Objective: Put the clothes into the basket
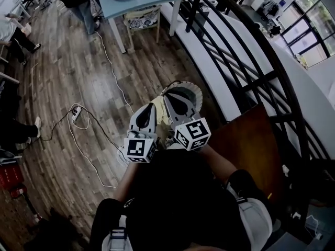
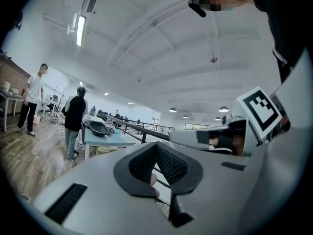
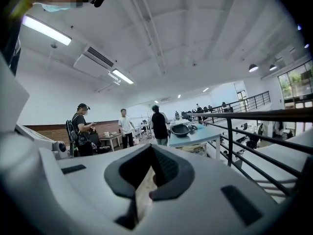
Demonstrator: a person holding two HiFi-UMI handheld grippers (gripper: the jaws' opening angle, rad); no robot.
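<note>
Head view is the only one showing the basket (image 1: 196, 91): round, pale frilly rim, dark inside, down on the wood-plank floor (image 1: 78, 72) just beside the black railing (image 1: 246, 61), partly behind the right gripper (image 1: 178, 102). The left gripper (image 1: 151, 111) sits right alongside. Both gripper views show dark ribbed pads closed tip to tip, plus a blue table (image 3: 195, 135), people standing, and a white vaulted ceiling (image 2: 161, 43).

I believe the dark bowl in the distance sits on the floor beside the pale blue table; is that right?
Not quite: the bowl sits on top of the table, not down beside it. The right gripper view shows this, and the left gripper view agrees.
</note>
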